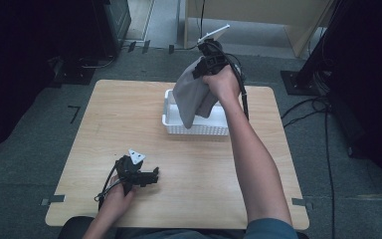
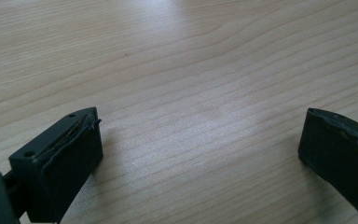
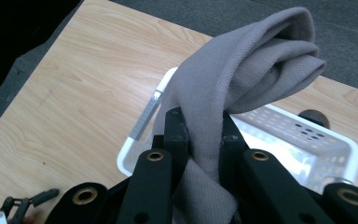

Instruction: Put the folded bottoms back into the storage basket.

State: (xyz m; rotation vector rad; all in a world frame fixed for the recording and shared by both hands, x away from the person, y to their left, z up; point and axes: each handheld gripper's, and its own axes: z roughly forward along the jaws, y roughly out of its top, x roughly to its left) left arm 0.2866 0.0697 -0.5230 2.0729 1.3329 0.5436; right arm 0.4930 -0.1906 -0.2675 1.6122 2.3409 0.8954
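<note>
From the high view, the right tool, gripped by a person's right hand in the upper middle of the frame, is clamped on a grey cloth that hangs down over a white basket. The cloth's lower end drapes inside the basket's left half. The basket sits toward the far edge of the wooden counter, with bare wood open to its left, its right and across the whole near half. At lower left the left tool lies low on the counter close to the near edge, held by the left hand. Grey floor and cables ring the counter on every side.

In the left gripper view, the left tool stands wide open with nothing between its two black jaws at the lower corners; bare counter stretches ahead across the frame.

In the right gripper view, the right tool is closed tight on the cloth, which bunches between the jaws at lower centre and folds up to the upper right. Behind it the basket runs from centre to the right edge, its perforated wall visible. Open counter fills the left, meeting dark floor along its edge at upper left. The left tool shows small at the lower left corner.
</note>
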